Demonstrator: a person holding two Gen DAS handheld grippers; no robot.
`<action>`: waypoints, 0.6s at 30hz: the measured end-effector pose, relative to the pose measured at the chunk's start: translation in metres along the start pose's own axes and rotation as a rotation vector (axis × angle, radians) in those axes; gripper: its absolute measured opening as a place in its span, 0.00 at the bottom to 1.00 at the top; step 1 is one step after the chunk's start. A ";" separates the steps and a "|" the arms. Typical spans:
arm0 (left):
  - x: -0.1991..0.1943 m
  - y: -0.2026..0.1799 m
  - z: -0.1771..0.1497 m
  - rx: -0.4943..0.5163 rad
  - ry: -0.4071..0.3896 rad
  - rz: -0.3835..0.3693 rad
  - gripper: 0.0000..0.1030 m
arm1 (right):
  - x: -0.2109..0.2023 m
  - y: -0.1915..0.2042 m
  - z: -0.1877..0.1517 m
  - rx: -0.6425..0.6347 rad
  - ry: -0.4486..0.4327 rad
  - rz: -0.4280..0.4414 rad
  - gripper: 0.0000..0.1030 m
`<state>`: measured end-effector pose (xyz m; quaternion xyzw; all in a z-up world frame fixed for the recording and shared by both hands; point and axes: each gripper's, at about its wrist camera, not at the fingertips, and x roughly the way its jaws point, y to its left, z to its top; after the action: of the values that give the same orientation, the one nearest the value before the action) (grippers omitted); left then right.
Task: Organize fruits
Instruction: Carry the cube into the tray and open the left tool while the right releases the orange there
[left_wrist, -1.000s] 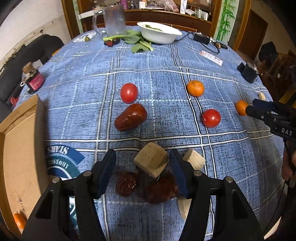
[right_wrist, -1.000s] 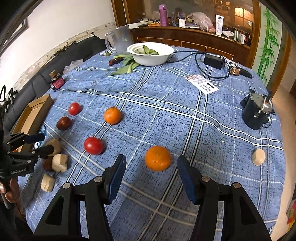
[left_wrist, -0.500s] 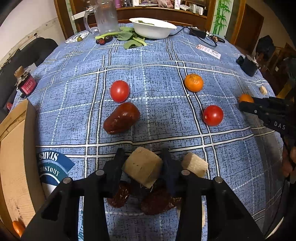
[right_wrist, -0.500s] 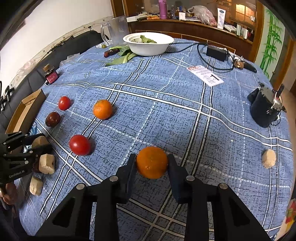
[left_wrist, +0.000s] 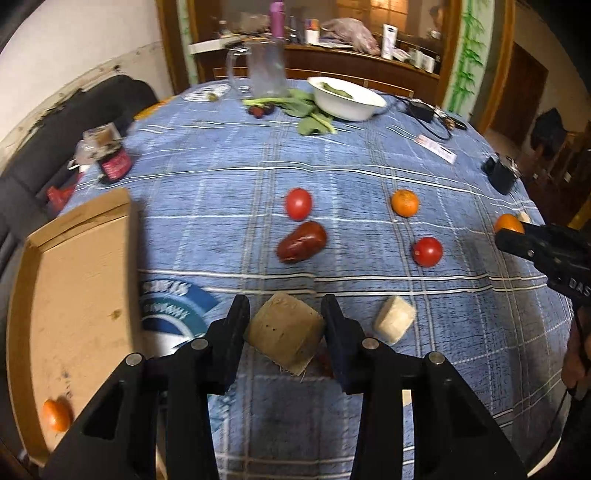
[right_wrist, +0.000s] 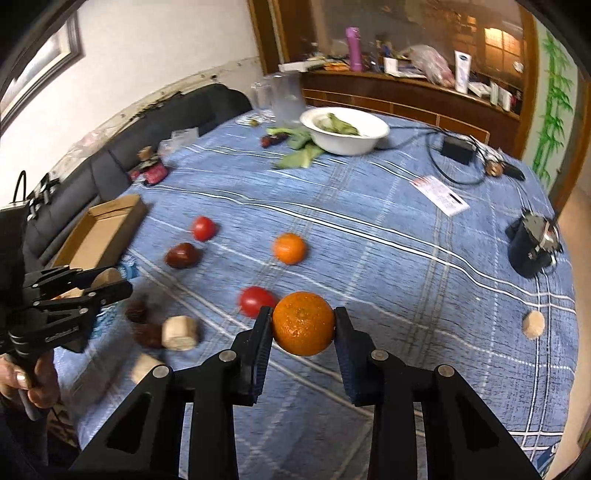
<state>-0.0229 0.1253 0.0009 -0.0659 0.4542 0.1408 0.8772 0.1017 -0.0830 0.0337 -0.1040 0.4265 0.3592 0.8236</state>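
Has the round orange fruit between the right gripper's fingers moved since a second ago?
Yes. The round orange fruit lay on the blue checked tablecloth between open fingers; now the right gripper clamps it, lifted off the cloth.

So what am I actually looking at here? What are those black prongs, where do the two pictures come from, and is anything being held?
There is no robot. A person holds a two-finger gripper in each hand, each with a camera looking along its fingers, so the prongs are the gripper's own fingers. The left gripper is clamped on a tan block; the right gripper is clamped on an orange. On the blue checked tablecloth lie tomatoes, another orange, a dark red fruit and a white bowl. A cardboard box stands at the left.
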 end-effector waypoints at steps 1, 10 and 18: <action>-0.003 0.004 -0.002 -0.009 -0.004 0.007 0.37 | -0.001 0.005 0.001 -0.007 -0.001 0.006 0.32; -0.025 0.031 -0.019 -0.063 -0.027 0.047 0.37 | -0.002 0.042 0.000 -0.072 0.005 0.041 0.32; -0.037 0.060 -0.028 -0.106 -0.048 0.090 0.37 | 0.001 0.077 0.004 -0.127 0.013 0.073 0.32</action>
<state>-0.0832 0.1686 0.0159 -0.0884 0.4276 0.2056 0.8759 0.0522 -0.0253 0.0461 -0.1426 0.4116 0.4147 0.7989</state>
